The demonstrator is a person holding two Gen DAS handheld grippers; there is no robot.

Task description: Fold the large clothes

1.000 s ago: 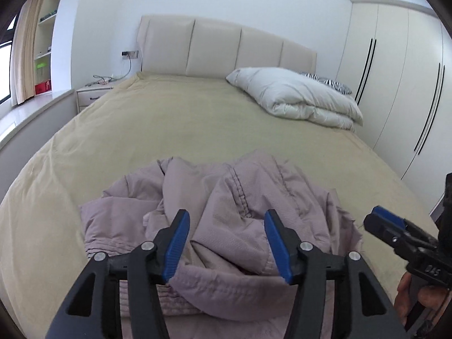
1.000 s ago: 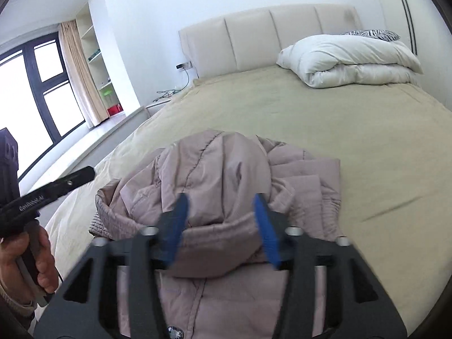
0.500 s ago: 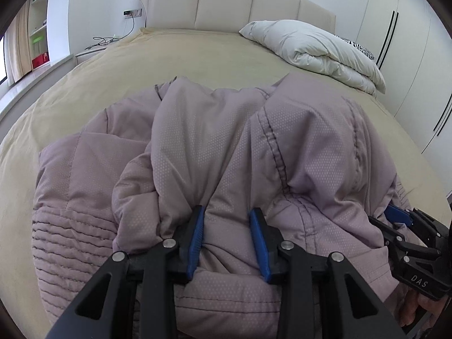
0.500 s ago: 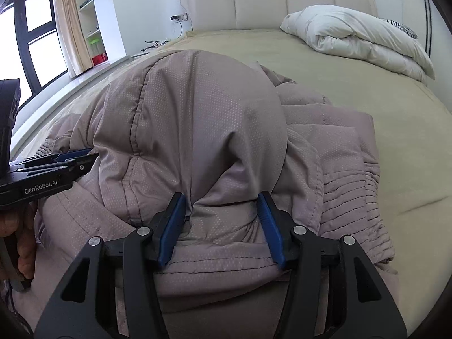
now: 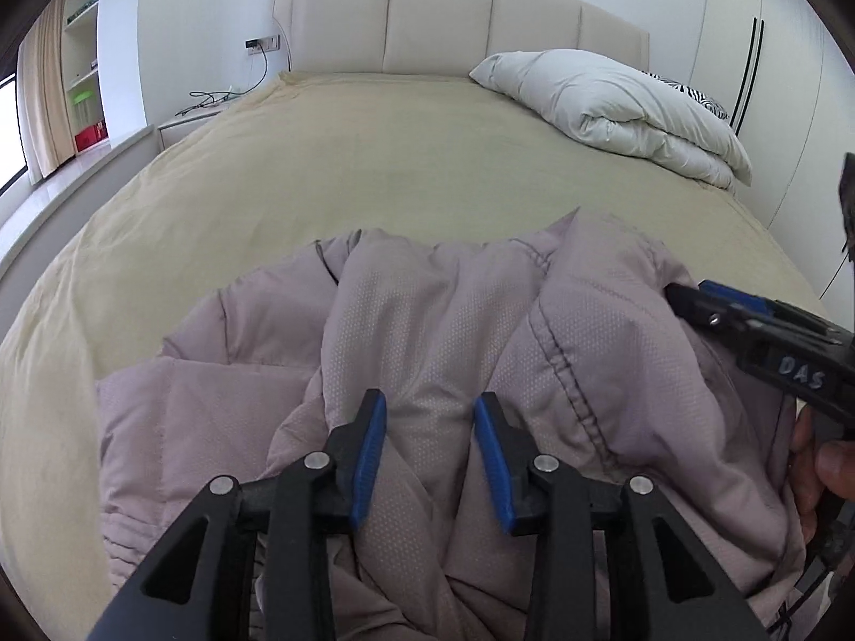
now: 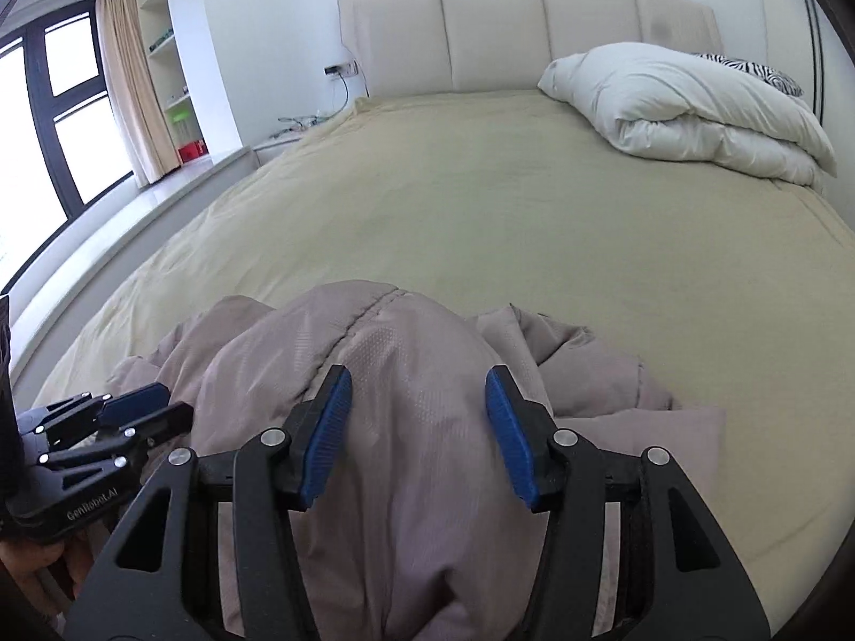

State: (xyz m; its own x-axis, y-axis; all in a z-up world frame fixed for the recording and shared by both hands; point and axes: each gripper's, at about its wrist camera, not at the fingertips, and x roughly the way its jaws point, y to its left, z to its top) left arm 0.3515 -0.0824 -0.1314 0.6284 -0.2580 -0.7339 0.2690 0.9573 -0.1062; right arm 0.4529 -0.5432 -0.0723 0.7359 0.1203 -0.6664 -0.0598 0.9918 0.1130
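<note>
A mauve padded jacket (image 5: 427, 352) lies bunched at the near end of the beige bed (image 5: 374, 160); it also fills the near part of the right wrist view (image 6: 417, 374). My left gripper (image 5: 430, 416) is shut on a fold of the jacket between its blue pads. My right gripper (image 6: 419, 395) has a thick bulge of the jacket between its blue pads, with the jaws wider apart. The right gripper also shows at the right edge of the left wrist view (image 5: 716, 299), and the left gripper at the left edge of the right wrist view (image 6: 139, 406).
A folded white duvet (image 5: 614, 101) and a zebra-print pillow (image 5: 689, 99) lie at the bed's far right by the padded headboard (image 5: 454, 21). A nightstand with cables (image 5: 197, 112), a window ledge and shelves are on the left. Wardrobe doors (image 5: 759, 64) stand on the right.
Both grippers have closed in on the jacket and lifted it. The views have tilted up, showing more of the bed beyond than half a second ago.
</note>
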